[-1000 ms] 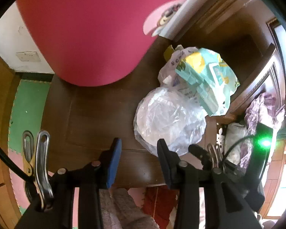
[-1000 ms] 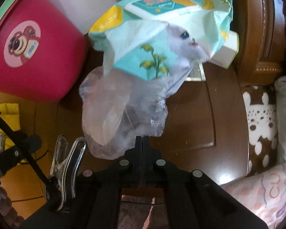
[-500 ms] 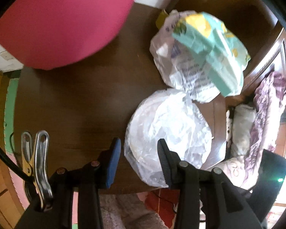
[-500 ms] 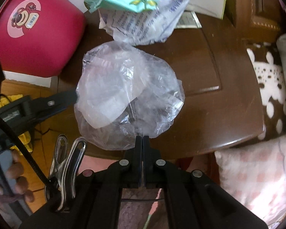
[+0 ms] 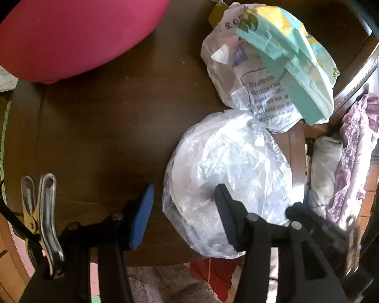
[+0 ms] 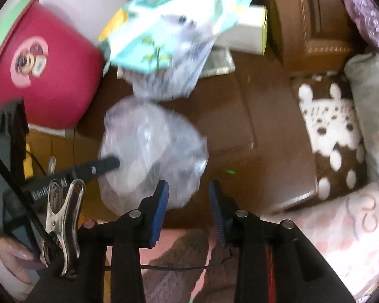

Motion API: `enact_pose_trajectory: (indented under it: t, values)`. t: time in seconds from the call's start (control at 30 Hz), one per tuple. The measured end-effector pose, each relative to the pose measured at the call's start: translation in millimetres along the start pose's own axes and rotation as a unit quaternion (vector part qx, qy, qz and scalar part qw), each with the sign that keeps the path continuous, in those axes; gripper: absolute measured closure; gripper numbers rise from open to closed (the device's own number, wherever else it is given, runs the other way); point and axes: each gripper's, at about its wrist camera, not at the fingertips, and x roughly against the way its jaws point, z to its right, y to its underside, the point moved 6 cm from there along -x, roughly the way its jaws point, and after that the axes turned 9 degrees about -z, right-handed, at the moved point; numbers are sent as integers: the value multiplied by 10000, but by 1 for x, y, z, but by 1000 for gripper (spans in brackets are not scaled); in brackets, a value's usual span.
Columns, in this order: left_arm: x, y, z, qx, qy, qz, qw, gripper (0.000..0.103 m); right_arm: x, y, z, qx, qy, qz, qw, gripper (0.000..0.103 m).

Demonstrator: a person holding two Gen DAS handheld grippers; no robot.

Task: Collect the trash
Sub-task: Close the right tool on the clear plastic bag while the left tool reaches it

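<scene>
Clear plastic bag (image 5: 230,176) at table (image 5: 101,131) front edge, left gripper (image 5: 183,217) opening astride its rim, right gripper (image 6: 188,209) opening, empty, teal wrapper (image 5: 290,60) behind.

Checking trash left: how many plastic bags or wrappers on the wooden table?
3. The clear bag lies at the near edge; the white printed bag lies behind it; the teal wipes pack rests on that. More may be hidden underneath.

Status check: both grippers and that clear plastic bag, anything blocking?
Left gripper opening, straddling the clear plastic bag's edge, no squeeze. Right gripper opening, empty, beside the bag. Bag on the brown table; wipes packet touches it behind.
</scene>
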Motion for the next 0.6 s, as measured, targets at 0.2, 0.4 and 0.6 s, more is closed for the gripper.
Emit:
enact_pose_trajectory:
  t: [0.2, 0.4, 0.6]
  values:
    - [0, -1, 2, -73, 36, -15, 10000, 48, -5, -28, -2, 218, -22, 51, 9997, 64]
    - [0, -2, 3, -88, 74, -14, 9999, 45, -25, -36, -14, 325, 27, -189, 9993, 64]
    - [-2, -7, 0, 239, 176, -84, 9995, 46, -48, -43, -26, 322, -95, -343, 9988, 64]
